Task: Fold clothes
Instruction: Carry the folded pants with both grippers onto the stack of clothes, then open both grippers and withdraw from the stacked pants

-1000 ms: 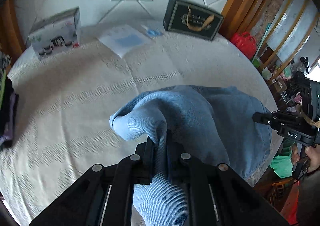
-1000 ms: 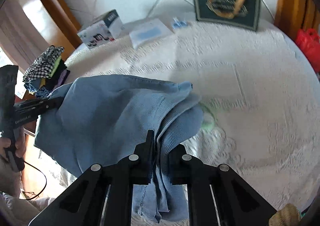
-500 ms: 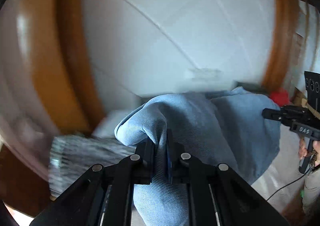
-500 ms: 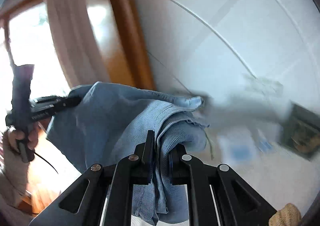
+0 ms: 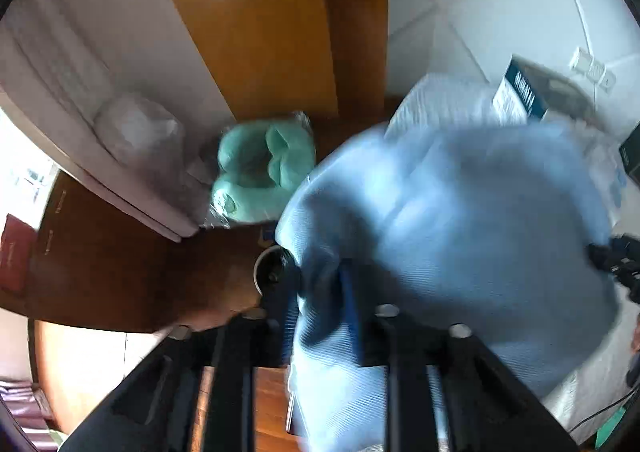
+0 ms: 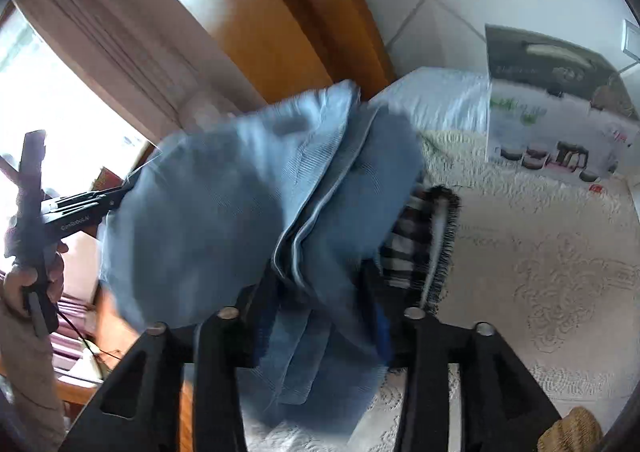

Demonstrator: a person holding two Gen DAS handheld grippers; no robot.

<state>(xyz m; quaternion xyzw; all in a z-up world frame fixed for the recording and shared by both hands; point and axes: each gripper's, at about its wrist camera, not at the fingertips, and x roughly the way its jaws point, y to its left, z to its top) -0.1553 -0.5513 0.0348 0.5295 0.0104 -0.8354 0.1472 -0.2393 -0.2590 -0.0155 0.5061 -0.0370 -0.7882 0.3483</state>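
The left gripper (image 5: 320,308) pinches a bunched edge of the blue cloth (image 5: 460,236), which hangs in the air beside the table (image 6: 540,272). The right gripper (image 6: 320,300) pinches the opposite edge, where 2 or more layers stack. The cloth looks soft, light and limp, so it will likely sag between the 2 holds; edges and corners seem the best places to grip.

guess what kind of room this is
Probably a lived-in home, likely a bedroom or dining room: a white embossed cloth covers the surface, a wooden door frame stands beside a curtained window, and a checked garment lies near the blue garment.
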